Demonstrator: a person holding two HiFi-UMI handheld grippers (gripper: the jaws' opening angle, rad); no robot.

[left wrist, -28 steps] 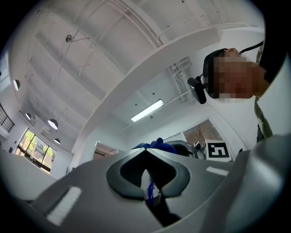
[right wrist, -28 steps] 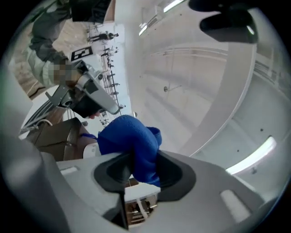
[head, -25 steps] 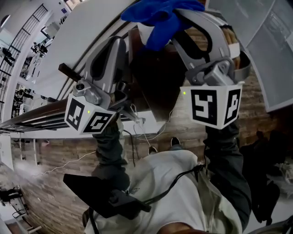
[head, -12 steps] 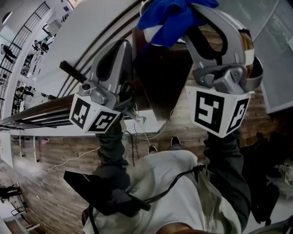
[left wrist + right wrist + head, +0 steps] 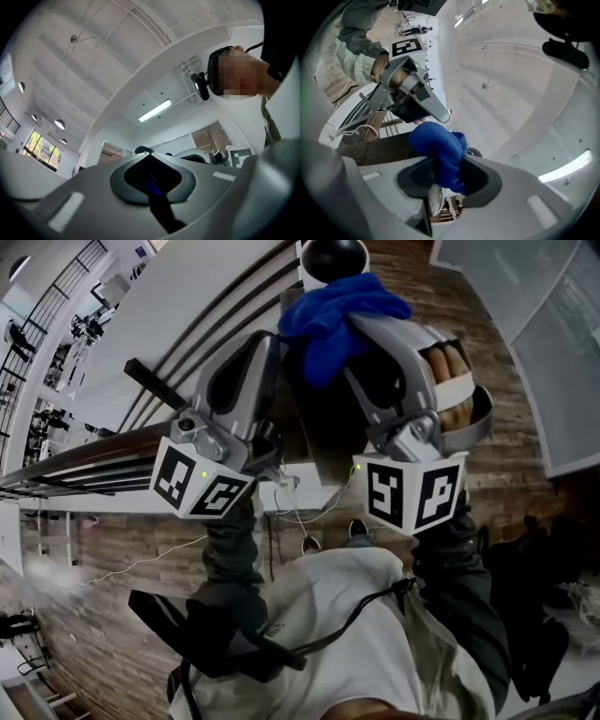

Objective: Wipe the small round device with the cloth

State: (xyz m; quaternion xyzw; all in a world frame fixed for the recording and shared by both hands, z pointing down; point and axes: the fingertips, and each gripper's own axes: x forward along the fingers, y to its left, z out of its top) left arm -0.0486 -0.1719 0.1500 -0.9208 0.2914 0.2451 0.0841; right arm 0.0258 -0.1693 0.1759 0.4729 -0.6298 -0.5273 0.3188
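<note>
1. A person's right hand-held gripper (image 5: 354, 345) is clamped shut on a bunched blue cloth (image 5: 337, 315) and holds it up against the underside of the small round device (image 5: 333, 257), a glossy black ball at the top of the head view.

2. The right gripper view shows the same grip: the right hand-held gripper (image 5: 445, 165) has the blue cloth (image 5: 438, 145) pinched between its jaws, with the small round device (image 5: 474, 152) peeking out just behind the fabric.

3. The left hand-held gripper (image 5: 266, 347) stands just beside the cloth with its jaws together and, as far as can be seen, nothing between them. In its own view, the left hand-held gripper (image 5: 151, 159) shows only a dark seam, with the small round device (image 5: 143, 150) rising just beyond the tips.

4. Progress, as a judgement: the cloth is picked up and brought to the device, so the wipe looks to be at its start or just under way. Whether the fabric is actually touching the ball cannot be told. The passes over its top and sides appear to be left.

5. The device sits by the edge of a white desk (image 5: 178, 306), above a dark brown panel (image 5: 323, 432). What it stands on is hidden by the cloth.

6. Below is a wood-plank floor (image 5: 103, 563). Overhead is a white ceiling with a strip light (image 5: 155, 110) and pendant lamps (image 5: 59, 123), and windows (image 5: 42, 150) sit at the far left.
</note>
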